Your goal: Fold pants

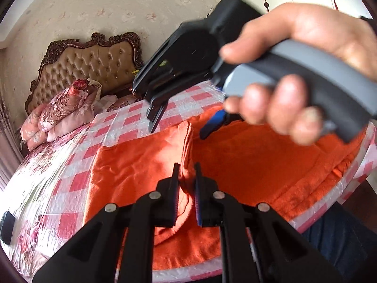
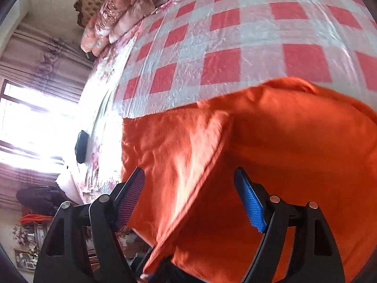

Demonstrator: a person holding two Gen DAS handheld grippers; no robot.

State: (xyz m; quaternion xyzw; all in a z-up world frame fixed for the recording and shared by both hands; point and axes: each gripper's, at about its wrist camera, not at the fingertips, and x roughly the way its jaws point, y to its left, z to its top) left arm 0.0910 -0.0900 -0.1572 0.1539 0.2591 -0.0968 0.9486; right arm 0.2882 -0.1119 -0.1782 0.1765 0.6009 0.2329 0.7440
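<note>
Orange pants (image 1: 141, 160) lie spread on a red-and-white checked sheet (image 1: 122, 120) over the bed. My left gripper (image 1: 187, 172) is shut on a raised fold of the orange cloth, pinched between its two pads near the middle of the garment. In the left wrist view a hand (image 1: 294, 70) holds my right gripper (image 1: 179, 129) above the pants' far edge, jaws apart and blurred. In the right wrist view the right gripper (image 2: 190, 176) stands open over the orange pants (image 2: 271, 153), with a folded edge of cloth running below the gap and nothing pressed between the pads.
A tufted headboard (image 1: 94, 63) and stacked floral quilts (image 1: 61, 113) stand at the bed's far end. A dark small object (image 1: 7, 226) lies on the floral bedspread (image 1: 40, 165) at left. A bright window (image 2: 28, 122) and curtains are at left in the right wrist view.
</note>
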